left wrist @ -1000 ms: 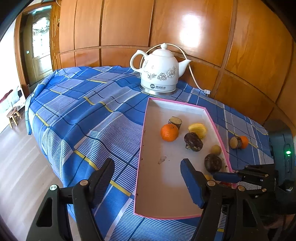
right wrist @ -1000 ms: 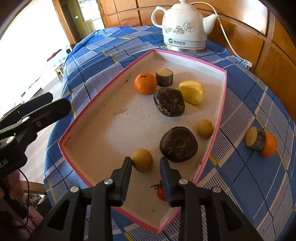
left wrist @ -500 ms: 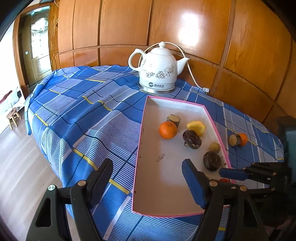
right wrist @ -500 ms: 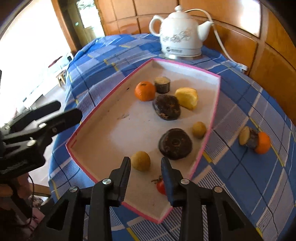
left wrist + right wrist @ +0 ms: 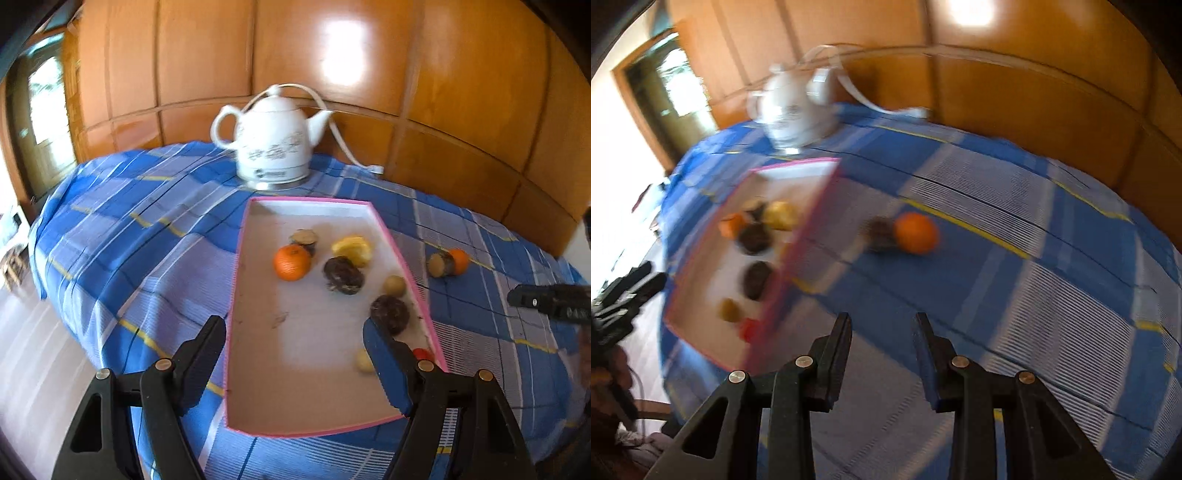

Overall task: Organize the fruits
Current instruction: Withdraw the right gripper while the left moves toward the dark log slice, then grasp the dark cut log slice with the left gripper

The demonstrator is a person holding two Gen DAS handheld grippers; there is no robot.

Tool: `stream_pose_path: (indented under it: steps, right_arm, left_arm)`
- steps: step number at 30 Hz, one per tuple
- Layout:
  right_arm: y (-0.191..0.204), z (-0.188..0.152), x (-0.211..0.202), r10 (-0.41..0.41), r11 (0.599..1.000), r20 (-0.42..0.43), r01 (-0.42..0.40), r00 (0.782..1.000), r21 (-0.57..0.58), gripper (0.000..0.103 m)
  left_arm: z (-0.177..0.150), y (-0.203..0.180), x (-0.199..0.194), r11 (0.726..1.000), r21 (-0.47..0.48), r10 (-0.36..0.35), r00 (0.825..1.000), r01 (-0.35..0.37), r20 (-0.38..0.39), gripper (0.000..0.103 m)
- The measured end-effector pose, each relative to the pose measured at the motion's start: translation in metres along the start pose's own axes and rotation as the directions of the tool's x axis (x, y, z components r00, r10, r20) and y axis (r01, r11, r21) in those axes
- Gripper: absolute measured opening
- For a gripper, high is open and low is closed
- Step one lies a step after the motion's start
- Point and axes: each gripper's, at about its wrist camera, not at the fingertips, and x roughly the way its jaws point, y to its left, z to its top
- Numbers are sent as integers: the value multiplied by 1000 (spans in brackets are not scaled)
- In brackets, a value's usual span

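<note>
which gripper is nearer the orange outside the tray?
Right. The right gripper is open over the cloth, aimed towards the orange. The left gripper is open over the tray, which lies between it and the orange.

Right wrist view is motion-blurred: kettle and tray fruit ahead-left of the fingers are smeared, types unreadable. Left wrist view: right finger covers part of the red fruit and tan fruit. Right gripper is cut off by the frame's right edge.
</note>
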Motion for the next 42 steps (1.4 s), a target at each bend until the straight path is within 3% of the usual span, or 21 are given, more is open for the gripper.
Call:
stream_pose_path:
  steps: [6, 10, 14, 19, 24, 29, 32, 38, 40, 42]
  right_arm:
    - [-65, -14, 8, -80, 989, -38, 84, 996, 121, 34]
    - [-92, -16, 9, -110, 970, -48, 118, 993, 213, 34]
    - [-102, -14, 4, -81, 957, -34, 88, 996, 276, 34]
    - [-95, -11, 2, -79, 958, -29, 84, 996, 276, 34]
    - [-94, -8, -5, -77, 956, -1, 74, 997, 285, 34]
    - [-94, -4, -12, -66, 957, 26, 56, 997, 286, 34]
    - [-95, -4, -10, -72, 954, 11, 66, 997, 293, 34]
    - [-96, -3, -11, -62, 952, 16, 54, 998, 300, 34]
    - [-95, -3, -12, -60, 953, 21, 51, 998, 299, 34]
    - [-96, -3, -12, -67, 952, 22, 57, 998, 302, 34]
  left_arm:
    - [17, -34, 6, 991, 114, -68, 998, 69, -12, 77]
    - [30, -65, 17, 970, 220, -99, 994, 105, -41, 77]
    - [44, -98, 38, 934, 320, -133, 986, 159, -101, 77]
    - [58, -129, 71, 909, 337, -182, 962, 243, -203, 75]
    - [68, -162, 98, 864, 429, -172, 955, 264, -240, 69]
    - [67, -199, 125, 791, 539, -154, 946, 291, -286, 69]
    - [66, -211, 142, 767, 575, -129, 946, 284, -296, 69]
    - [66, -219, 168, 766, 568, -116, 934, 300, -337, 67]
    - [63, -221, 177, 768, 562, -107, 927, 307, -360, 48]
    - [63, -220, 178, 783, 546, -104, 929, 297, -355, 45]
